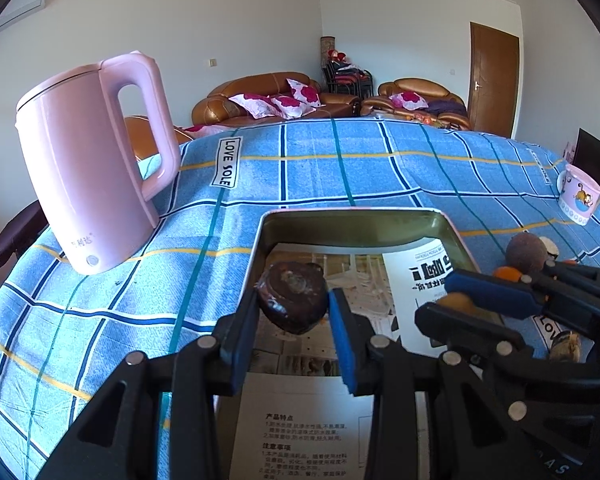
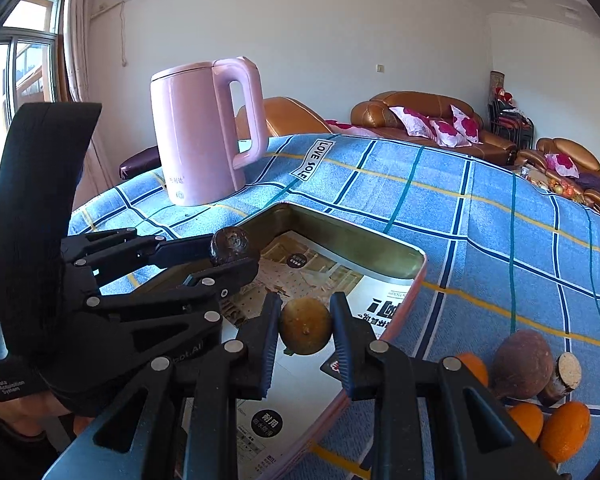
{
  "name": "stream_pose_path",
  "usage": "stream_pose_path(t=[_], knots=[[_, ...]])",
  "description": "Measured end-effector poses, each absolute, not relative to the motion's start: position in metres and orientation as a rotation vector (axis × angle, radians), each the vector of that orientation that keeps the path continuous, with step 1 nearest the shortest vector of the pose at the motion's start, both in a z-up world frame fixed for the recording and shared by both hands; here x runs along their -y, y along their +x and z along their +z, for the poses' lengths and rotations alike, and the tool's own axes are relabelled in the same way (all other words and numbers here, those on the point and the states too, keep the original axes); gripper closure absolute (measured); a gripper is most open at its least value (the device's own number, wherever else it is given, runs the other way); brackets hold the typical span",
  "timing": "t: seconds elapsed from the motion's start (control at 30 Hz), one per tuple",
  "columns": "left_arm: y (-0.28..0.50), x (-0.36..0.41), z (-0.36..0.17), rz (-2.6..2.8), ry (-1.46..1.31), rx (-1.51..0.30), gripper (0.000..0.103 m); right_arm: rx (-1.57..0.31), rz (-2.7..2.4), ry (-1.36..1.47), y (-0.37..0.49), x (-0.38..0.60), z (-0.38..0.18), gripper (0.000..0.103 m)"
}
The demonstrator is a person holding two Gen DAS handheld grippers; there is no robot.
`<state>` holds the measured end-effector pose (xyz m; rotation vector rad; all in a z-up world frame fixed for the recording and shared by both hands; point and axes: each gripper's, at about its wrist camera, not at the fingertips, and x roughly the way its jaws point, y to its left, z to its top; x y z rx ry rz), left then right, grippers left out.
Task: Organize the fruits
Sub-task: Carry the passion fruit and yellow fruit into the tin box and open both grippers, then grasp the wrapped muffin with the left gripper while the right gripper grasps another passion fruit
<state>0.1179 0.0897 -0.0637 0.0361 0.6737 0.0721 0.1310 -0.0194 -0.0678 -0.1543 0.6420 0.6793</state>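
From the left wrist view, the left gripper (image 1: 294,312) is clamped on a dark, wrinkled round fruit (image 1: 293,302), its 2 blue pads pressing either side, and it hangs over the near part of the paper-lined rectangular tin tray (image 1: 352,220). The pink electric kettle (image 1: 88,160) stands to the tray's left on the blue checked cloth (image 1: 340,168); a cartoon mug (image 1: 580,196) sits far off to the tray's right. The right gripper (image 1: 452,300) reaches in over the tray's right side, with a yellowish fruit just showing between its fingers. From the right wrist view, that gripper (image 2: 306,330) is closed on a small yellow-brown citrus-like fruit (image 2: 306,330) held above the tray's lining, near its right wall (image 2: 416,276). Outside that wall, on the cloth, wait 1 brownish-purple round fruit (image 2: 522,364) and several oranges (image 2: 564,428). The step in hand looks like delivery: both fruits are over the tray, not yet released. Next, each should be lowered onto the paper and let go, placed apart so neither rolls.
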Motion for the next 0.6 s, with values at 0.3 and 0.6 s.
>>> stream_pose_path(t=[0.3,0.6], knots=[[0.113,-0.09,-0.062,0.053,0.004,-0.676,0.048,-0.643,0.649,-0.112,0.131,0.032,-0.066,0.056],[0.091,-0.065,-0.045,0.037,0.023,-0.605,0.014,-0.588,0.608,-0.051,0.107,0.08,-0.053,0.04]])
